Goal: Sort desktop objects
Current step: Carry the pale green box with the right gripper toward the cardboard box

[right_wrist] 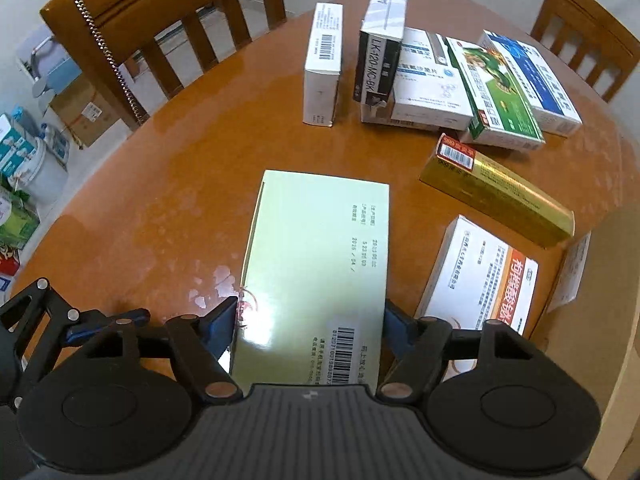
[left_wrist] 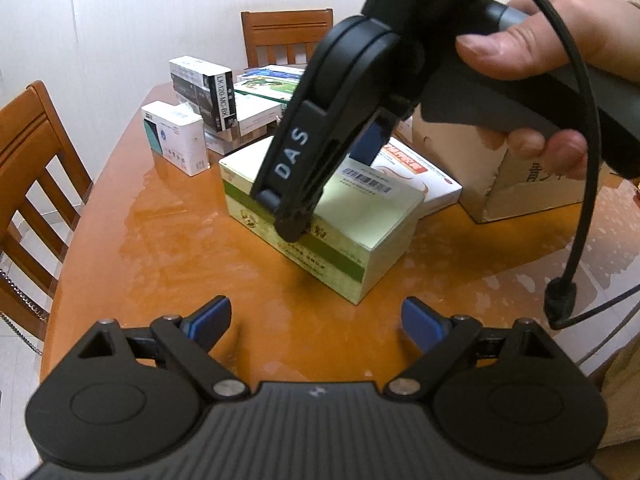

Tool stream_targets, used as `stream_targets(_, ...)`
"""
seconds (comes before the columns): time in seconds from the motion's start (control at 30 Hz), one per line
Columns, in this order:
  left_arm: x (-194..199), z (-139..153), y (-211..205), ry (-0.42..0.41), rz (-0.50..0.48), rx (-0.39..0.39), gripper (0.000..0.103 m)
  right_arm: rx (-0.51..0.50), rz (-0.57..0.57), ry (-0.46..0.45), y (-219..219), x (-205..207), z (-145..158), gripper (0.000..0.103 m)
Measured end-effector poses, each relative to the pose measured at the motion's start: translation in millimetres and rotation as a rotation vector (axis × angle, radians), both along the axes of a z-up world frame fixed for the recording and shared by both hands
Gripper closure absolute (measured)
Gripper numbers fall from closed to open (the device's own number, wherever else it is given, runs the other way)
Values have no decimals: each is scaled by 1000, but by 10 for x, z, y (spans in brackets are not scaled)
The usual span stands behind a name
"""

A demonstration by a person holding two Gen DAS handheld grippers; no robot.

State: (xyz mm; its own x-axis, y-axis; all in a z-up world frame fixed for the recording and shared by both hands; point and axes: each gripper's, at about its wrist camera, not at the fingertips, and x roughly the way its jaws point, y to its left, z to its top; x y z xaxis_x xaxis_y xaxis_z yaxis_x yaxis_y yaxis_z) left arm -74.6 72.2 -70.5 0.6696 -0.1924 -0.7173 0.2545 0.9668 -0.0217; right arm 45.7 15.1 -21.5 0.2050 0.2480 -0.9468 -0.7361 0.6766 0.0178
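A pale green box [left_wrist: 320, 220] lies flat on the wooden table [left_wrist: 160, 220]. My right gripper [right_wrist: 310, 322] comes down over it from above, one blue pad on each long side of the box [right_wrist: 316, 264], touching or nearly touching it. The box rests on the table. In the left wrist view the right gripper [left_wrist: 304, 216] shows with a hand on its handle. My left gripper [left_wrist: 316, 320] is open and empty, low over the table just in front of the green box.
A white and orange box [right_wrist: 484, 276] and a gold box [right_wrist: 500, 196] lie right of the green one. A cardboard box [left_wrist: 516, 176] stands further right. Several boxes [right_wrist: 432, 80] are grouped at the far side. Chairs [right_wrist: 168, 28] surround the table.
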Motion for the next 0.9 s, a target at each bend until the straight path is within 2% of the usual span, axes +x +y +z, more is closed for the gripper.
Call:
stream_targets(0.17,-2,9,2,-2,5,6,11,19,-24,39,-29,2,11,28)
stream_targets(0.47,14,67,-95,-6,-15,3,11,181,-104,184,-232,120,222,29)
stream_targets(0.6,44,62,-154,5,-20,-6,11,227,-132,247,-309,172,227,29)
stream_targets(0.9,99,-60,-267,24,-32,-5,11,108,-68,143,-197,-3,40,29)
